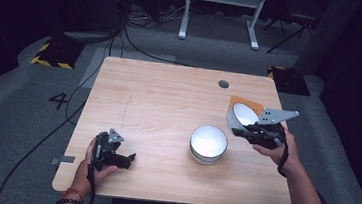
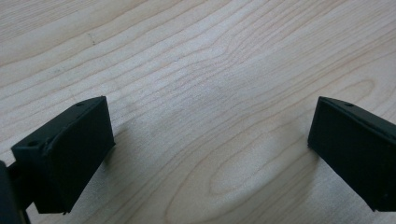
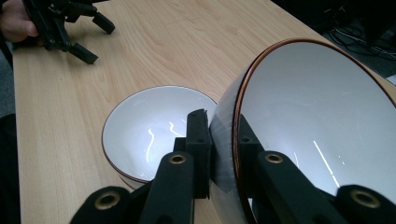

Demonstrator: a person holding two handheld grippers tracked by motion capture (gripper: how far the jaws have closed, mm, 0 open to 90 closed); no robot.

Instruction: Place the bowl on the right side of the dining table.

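Right tongs point(image 3: 219, 154): clamped on the tilted bowl's point(image 3: 322, 116) rim.
Left tongs point(image 2: 210, 154): wide open, empty, on desk point(image 1: 159, 100).
Bowls: two; second bowl point(image 1: 208, 144) just beside right tongs.

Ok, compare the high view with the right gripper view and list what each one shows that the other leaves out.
High view alone: the grey floor, a white desk frame behind the table, an orange mat behind the held bowl, and the right hand.

Right gripper view alone: the right gripper's fingers clamping the held bowl's wall, one inside and one outside.

Shared: the wooden table, the second bowl resting on it, and the left gripper, open.
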